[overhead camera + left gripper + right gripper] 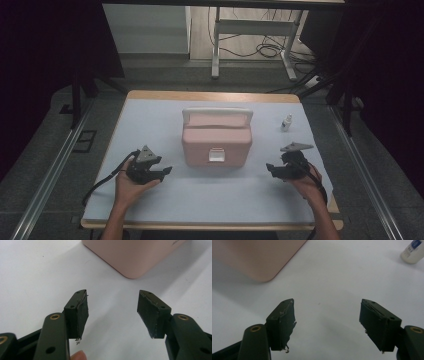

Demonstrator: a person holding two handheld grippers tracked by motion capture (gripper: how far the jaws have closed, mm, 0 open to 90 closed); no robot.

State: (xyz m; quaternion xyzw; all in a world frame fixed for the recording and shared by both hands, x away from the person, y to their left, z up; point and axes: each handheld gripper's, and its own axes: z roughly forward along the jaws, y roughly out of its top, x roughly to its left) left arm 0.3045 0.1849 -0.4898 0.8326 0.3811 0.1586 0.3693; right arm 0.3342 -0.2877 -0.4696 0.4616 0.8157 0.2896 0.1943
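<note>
Pink case (pixel 216 141) sat mid-frame on the surface (pixel 150 200), long axis left-right. Left claw (pixel 166 171) and right claw (pixel 269 167) flanked its lower corners, both spread wide, empty; left looked marginally nearer.

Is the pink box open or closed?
Closed: the pink box has its lid down and the white latch flat on its front.

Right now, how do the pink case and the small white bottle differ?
The pink case is large, boxy and mid-table; the small white bottle is tiny, slim and upright, farther right. The case has a handle and front latch; the bottle has neither. Both rest on the white cover, untouched.
</note>
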